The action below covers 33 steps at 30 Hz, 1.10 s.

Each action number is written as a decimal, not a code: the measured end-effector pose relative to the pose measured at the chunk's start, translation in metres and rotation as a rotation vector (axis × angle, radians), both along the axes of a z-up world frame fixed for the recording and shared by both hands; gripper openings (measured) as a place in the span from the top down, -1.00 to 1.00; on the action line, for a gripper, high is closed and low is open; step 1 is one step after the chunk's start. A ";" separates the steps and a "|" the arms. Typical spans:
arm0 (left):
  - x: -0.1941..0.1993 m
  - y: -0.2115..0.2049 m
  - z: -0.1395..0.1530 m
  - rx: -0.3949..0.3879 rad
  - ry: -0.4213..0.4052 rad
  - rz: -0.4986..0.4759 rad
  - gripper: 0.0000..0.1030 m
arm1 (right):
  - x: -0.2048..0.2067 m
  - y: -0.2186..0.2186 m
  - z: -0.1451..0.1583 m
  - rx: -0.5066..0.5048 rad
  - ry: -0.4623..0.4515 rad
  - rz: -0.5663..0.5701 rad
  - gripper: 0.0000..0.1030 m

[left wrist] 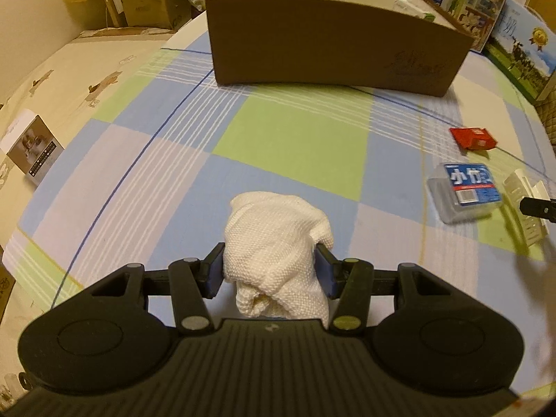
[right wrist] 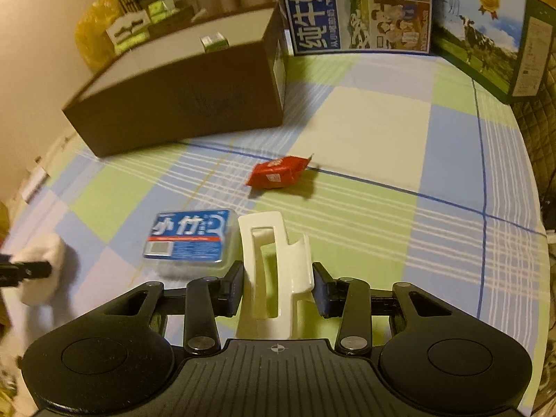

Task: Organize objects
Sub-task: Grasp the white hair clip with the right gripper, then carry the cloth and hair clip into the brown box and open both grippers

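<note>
Left fingers [left wrist: 215,271] clamping white cloth [left wrist: 274,243], right fingers [right wrist: 236,288] gripping white clip [right wrist: 274,271]

Left hand-held gripper [left wrist: 270,271]: jaws closed part-way, both pads pressed against a bunched white cloth [left wrist: 274,250] held between them, near side of the brown box [left wrist: 330,52]. Right hand-held gripper [right wrist: 278,288]: jaws closed part-way, clamping a white plastic clip [right wrist: 271,271] upright between the pads, nearer than the box and to its right.
</note>
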State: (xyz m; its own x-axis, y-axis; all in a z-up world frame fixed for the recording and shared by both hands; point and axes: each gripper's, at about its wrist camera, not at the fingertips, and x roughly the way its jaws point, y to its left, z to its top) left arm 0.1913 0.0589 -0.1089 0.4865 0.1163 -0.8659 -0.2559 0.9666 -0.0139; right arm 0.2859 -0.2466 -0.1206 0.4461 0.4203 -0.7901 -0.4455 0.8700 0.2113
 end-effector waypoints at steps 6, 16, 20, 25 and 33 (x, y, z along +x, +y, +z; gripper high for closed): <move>-0.009 -0.013 0.023 -0.015 -0.053 -0.012 0.07 | -0.017 0.007 0.023 0.092 0.012 0.049 0.27; 0.014 -0.006 0.059 -0.034 -0.137 -0.081 0.07 | -0.019 0.053 0.050 0.222 0.053 0.102 0.27; 0.038 0.010 0.073 -0.039 -0.159 -0.122 0.07 | -0.008 0.078 0.060 0.253 0.046 0.087 0.27; 0.074 0.035 0.092 -0.045 -0.203 -0.169 0.07 | 0.017 0.115 0.076 0.274 0.018 0.070 0.27; 0.140 0.073 0.115 -0.046 -0.266 -0.231 0.07 | 0.062 0.168 0.098 0.277 -0.035 0.050 0.27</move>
State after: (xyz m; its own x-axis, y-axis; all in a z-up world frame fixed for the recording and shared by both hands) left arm 0.3315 0.1320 0.0059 0.7045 -0.0596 -0.7072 -0.0117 0.9954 -0.0955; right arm 0.3484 -0.0783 -0.0223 0.4444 0.6402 -0.6265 -0.4975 0.7581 0.4217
